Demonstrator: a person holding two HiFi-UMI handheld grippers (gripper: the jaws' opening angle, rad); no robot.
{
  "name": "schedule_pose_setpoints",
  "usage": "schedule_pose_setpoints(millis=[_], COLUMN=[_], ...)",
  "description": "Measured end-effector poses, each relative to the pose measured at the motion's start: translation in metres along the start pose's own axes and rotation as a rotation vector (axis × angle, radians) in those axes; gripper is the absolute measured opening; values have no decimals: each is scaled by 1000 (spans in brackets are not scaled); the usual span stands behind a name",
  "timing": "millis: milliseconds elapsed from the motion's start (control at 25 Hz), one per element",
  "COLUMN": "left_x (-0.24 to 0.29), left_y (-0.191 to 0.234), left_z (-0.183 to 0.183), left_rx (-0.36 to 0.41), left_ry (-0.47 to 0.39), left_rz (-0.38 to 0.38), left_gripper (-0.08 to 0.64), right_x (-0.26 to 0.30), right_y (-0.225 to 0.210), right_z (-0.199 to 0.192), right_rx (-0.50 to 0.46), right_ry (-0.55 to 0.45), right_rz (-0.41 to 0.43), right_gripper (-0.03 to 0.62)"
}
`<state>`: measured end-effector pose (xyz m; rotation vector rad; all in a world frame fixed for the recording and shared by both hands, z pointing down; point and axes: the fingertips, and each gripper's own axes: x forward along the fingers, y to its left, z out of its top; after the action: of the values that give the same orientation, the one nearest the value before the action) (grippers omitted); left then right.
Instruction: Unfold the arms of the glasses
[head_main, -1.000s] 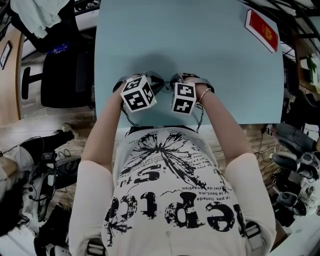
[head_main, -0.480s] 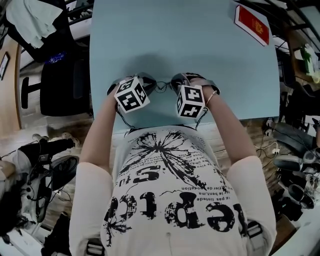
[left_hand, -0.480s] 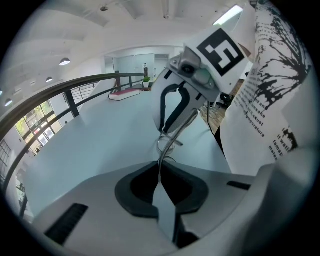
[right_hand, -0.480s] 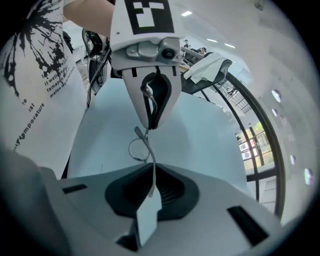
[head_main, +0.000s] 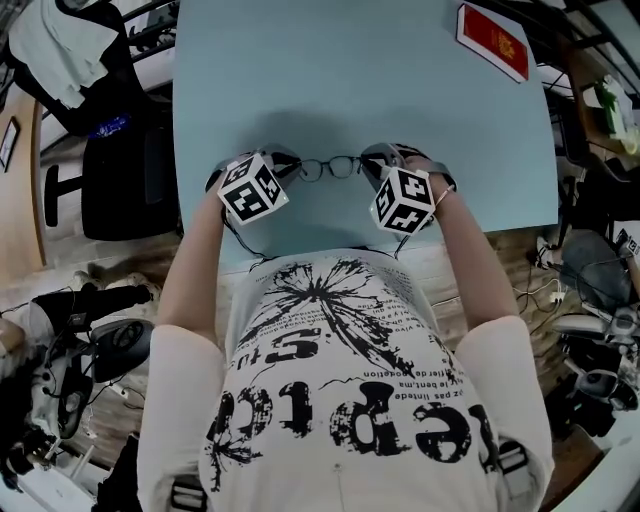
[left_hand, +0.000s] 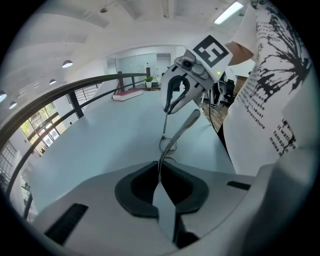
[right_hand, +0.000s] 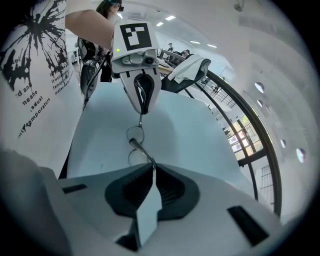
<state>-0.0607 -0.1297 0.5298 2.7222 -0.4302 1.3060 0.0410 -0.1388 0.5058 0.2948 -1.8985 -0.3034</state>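
Observation:
Thin dark-framed glasses (head_main: 330, 167) hang just above the pale blue table (head_main: 350, 80), stretched between my two grippers. My left gripper (head_main: 288, 166) is shut on one arm of the glasses, which runs as a thin rod (left_hand: 175, 134) out of its closed jaws (left_hand: 159, 175) toward a lens (left_hand: 168, 146). My right gripper (head_main: 374, 160) is shut on the other arm (right_hand: 141, 149), with the two lenses (right_hand: 135, 134) just beyond its jaws (right_hand: 151, 172). Each gripper view shows the opposite gripper facing it across the frame.
A red booklet (head_main: 492, 40) lies at the table's far right corner. A black office chair (head_main: 120, 160) stands left of the table. The table's near edge runs just under my hands. Cables and gear cover the floor on both sides.
My right gripper has swung out to the right and lifted, away from the left one. The glasses now show spread between the two grippers. The left gripper stayed put.

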Motion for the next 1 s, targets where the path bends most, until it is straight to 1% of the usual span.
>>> schedule_pose_setpoints(millis=[200, 320, 520, 760, 800, 840, 920, 1000], left_x=[-2, 1, -2, -4, -4, -4, -5, -9], left_y=[5, 5, 8, 9, 8, 7, 6, 7], left_z=[-4, -5, -6, 2, 1, 0, -3, -5], left_rx=[-21, -43, -64, -103, -110, -116, -125, -129], left_ry=[-5, -18, -38, -65, -70, -76, -91, -107], left_rz=[25, 36, 55, 80, 79, 78, 85, 104], left_gripper=[29, 29, 29, 31, 38, 66, 147, 185], right_x=[-2, 0, 1, -1, 0, 2, 6, 8], right_y=[0, 2, 3, 1, 2, 3, 7, 9], right_z=[-11, -12, -7, -2, -1, -1, 1, 2], right_rx=[38, 44, 44, 50, 52, 56, 74, 105], right_ry=[-3, -13, -16, -35, -35, -34, -43, -59], right_rz=[-4, -5, -1, -16, -17, -14, -1, 6], right_gripper=[29, 29, 29, 34, 37, 46, 98, 153])
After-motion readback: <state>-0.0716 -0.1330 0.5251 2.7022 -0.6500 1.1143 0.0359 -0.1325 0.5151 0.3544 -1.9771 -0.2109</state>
